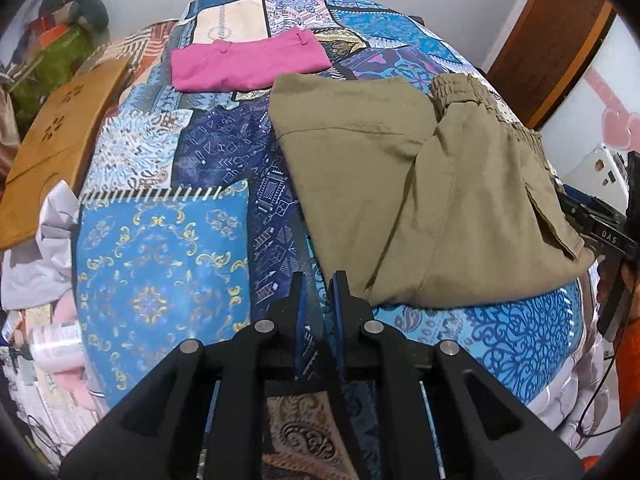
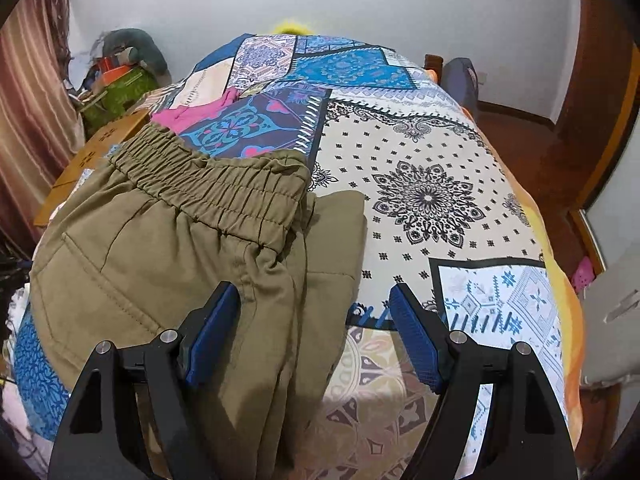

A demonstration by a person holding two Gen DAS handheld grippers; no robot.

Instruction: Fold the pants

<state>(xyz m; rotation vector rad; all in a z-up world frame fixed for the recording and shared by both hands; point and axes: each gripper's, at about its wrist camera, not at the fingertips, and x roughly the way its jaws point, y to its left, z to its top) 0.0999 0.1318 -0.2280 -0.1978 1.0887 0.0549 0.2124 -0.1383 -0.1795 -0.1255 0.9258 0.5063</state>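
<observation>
Olive-khaki pants [image 1: 420, 188] lie folded over on the patterned bedspread [image 1: 160, 272], their elastic waistband [image 1: 480, 108] at the far right. In the right wrist view the pants [image 2: 168, 264] fill the left half, waistband [image 2: 216, 176] across the top. My left gripper [image 1: 318, 280] is shut and empty, just above the bedspread near the pants' near edge. My right gripper [image 2: 314, 300] is open, its jaws wide apart over the pants' right edge, holding nothing.
A folded pink garment [image 1: 248, 62] lies at the far side of the bed. A wooden board [image 1: 60, 136] leans at the left edge. Clutter [image 1: 52, 40] sits in the far left corner. A brown door [image 2: 592, 92] stands at the right.
</observation>
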